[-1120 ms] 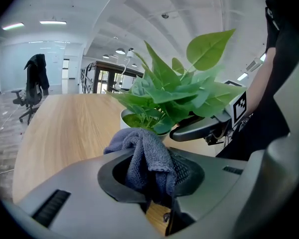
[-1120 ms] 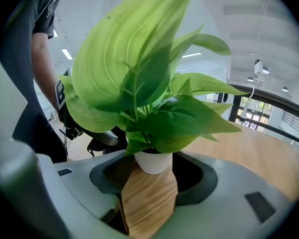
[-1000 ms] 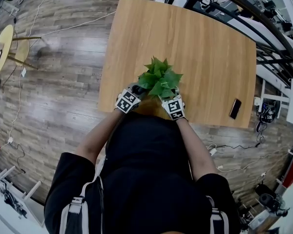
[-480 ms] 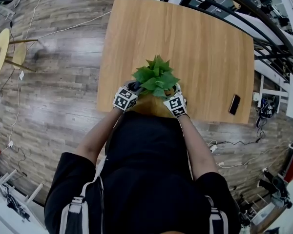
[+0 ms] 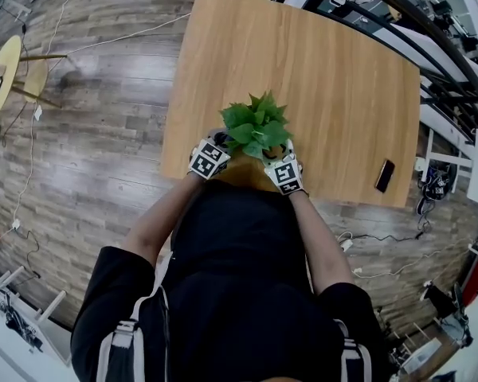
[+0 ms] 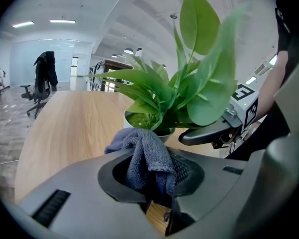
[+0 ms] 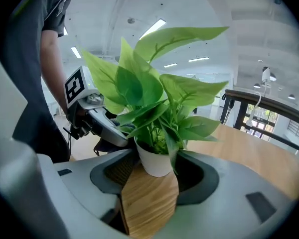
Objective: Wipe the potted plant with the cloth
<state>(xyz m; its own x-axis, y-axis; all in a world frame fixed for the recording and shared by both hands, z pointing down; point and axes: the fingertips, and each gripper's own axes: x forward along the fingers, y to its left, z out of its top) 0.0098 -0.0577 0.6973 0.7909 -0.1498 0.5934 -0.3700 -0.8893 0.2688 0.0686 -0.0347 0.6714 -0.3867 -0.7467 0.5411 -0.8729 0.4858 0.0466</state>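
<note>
Left gripper (image 6: 152, 166) clamps grey cloth (image 6: 145, 151); right gripper (image 7: 157, 166) grips potted plant (image 7: 149, 108) by its white pot (image 7: 153, 162).

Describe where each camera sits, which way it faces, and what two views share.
Head view: on the person's head, looking steeply down at the table; torso and both arms show.
Left gripper view: rides the left hand-held gripper, looking along jaws shut on the cloth.
Right gripper view: rides the right hand-held gripper, jaws on the potted plant.
Shared: both gripper views show that potted plant, the opposite gripper and the person's arm.
</note>
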